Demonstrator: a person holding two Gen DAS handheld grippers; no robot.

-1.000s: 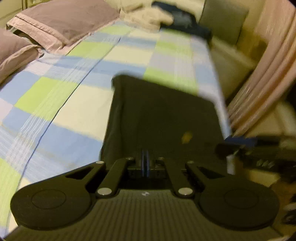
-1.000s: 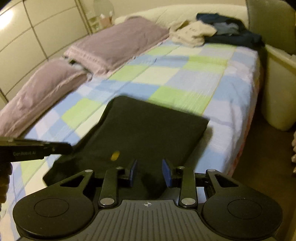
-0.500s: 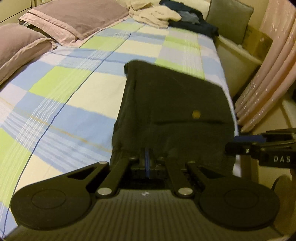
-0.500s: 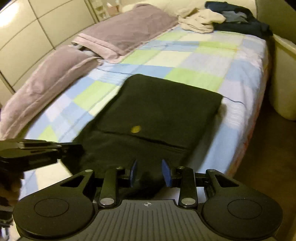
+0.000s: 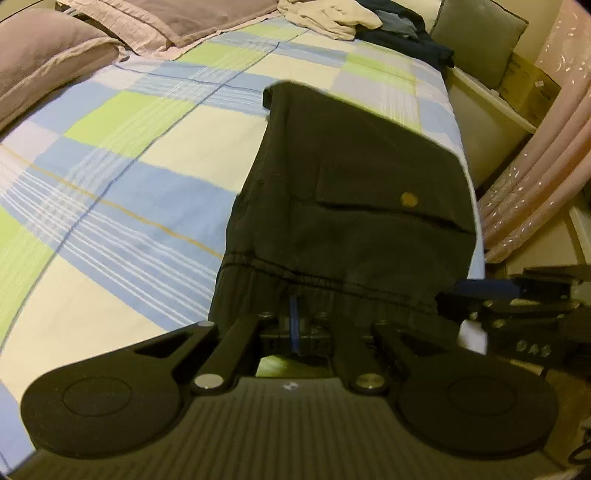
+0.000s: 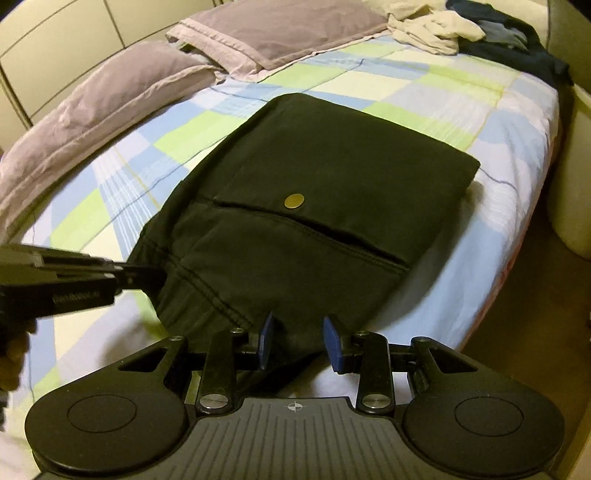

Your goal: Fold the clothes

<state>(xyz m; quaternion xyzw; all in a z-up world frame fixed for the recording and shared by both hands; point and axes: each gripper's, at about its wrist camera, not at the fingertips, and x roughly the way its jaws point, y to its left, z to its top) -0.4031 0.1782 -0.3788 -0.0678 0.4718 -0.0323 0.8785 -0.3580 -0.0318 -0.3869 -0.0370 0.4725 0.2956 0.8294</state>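
A dark folded garment (image 5: 351, 192) with a flap pocket and a brass snap (image 5: 409, 199) lies on the checked bedsheet (image 5: 129, 177), near the bed's right edge. My left gripper (image 5: 294, 306) is shut on its elastic waistband. In the right wrist view the same garment (image 6: 332, 177) fills the middle. My right gripper (image 6: 299, 339) has the bunched waistband between its blue pads, which stand apart on the thick cloth. The left gripper (image 6: 147, 275) holds the waistband's left corner there. The right gripper (image 5: 450, 291) shows at the garment's right corner.
Two mauve pillows (image 6: 110, 96) lie along the bed's left side. A heap of cream and navy clothes (image 6: 480, 29) sits at the far end. A pale tub (image 6: 576, 177) stands off the right edge. Pink curtains (image 5: 535, 177) and a cardboard box (image 5: 532, 85) are to the right.
Both grippers have drawn the waistband end back toward the near edge of the bed and a little lower. The garment now lies flatter and its pocket and snap show clearly.
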